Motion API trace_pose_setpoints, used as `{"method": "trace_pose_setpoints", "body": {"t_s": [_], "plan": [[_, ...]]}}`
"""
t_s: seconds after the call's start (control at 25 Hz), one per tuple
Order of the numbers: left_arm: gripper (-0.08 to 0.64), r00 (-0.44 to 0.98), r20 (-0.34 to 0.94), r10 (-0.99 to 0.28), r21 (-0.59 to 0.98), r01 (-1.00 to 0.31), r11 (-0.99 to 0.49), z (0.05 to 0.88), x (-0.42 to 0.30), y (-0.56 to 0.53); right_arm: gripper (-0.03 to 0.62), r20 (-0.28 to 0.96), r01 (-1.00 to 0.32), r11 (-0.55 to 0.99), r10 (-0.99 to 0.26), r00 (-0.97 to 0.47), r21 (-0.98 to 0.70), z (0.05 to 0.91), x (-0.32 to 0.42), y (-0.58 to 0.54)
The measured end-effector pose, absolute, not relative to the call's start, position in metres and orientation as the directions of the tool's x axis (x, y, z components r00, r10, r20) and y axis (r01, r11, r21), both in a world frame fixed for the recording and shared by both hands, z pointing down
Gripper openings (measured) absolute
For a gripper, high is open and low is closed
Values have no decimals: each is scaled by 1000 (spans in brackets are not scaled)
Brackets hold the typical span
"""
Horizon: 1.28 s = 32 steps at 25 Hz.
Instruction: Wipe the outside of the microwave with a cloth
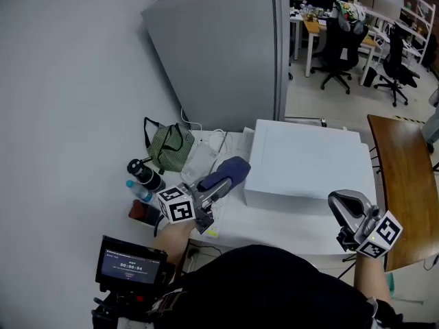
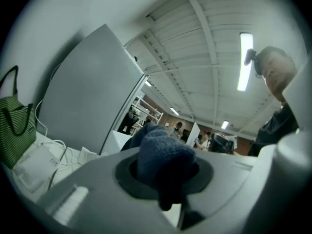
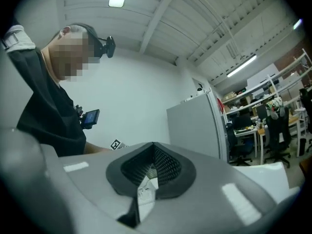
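At the table's [image 1: 274, 228] front edge, left of centre, the left gripper [image 1: 214, 190] is clamped on a dark blue cloth [image 1: 230, 172]. The cloth bunches out past the jaws and hangs in the air just beside the microwave's [image 1: 302, 163] left side, apparently not touching it. The microwave, a plain white box, sits toward the table's right edge. The right gripper [image 1: 341, 204] is off the microwave's front right corner, jaws pressed together with nothing between them, clear of the casing.

Assessment: wiping is not yet under way; the cloth has yet to meet the casing.

Risks noted:
- The cloth is held as a thick wad. Under wiping pressure it could drag out of the jaws, or the hard jaw tips could scrape the casing.
- Nothing braces the microwave. A firm sideways stroke could slide it toward the right edge.
- White cables [image 1: 219, 142], a green bag [image 1: 168, 146] and a dark bottle [image 1: 144, 173] crowd the table's left edge. A wide backswing of the left gripper could snag or topple them.
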State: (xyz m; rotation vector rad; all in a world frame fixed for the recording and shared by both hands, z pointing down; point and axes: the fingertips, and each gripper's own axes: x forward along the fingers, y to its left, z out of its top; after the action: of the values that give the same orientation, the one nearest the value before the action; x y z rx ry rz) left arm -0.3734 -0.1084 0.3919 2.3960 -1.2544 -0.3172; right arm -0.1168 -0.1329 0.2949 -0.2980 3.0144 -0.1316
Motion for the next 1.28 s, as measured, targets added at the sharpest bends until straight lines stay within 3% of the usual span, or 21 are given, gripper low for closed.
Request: {"method": "trace_pose_setpoints", "body": {"t_s": [0.24, 0.6, 0.8, 0.96, 1.28], "plan": [[60, 545, 25, -838, 488, -738, -465, 399, -421, -193, 5, -90, -231, 965, -243, -966, -124, 290, -129, -209], [60, 690, 159, -706, 374, -704, -604, 455, -440, -298, 5, 133, -488, 862, -473, -871, -133, 305, -145, -212], [60, 758, 218, -615, 378, -646, -663, 493, -427, -333, 5, 230, -555, 828, -527, -818, -76, 303, -147, -213], [60, 795, 310, -522, 353, -606, -713, 526, -403, -343, 5, 275, -585, 808, -549, -789, -67, 307, -144, -224], [55, 693, 567, -445, 261, -663, -701, 628, -410, -378, 5, 353, -604, 795, -550, -757, -57, 324, -132, -242]]}}
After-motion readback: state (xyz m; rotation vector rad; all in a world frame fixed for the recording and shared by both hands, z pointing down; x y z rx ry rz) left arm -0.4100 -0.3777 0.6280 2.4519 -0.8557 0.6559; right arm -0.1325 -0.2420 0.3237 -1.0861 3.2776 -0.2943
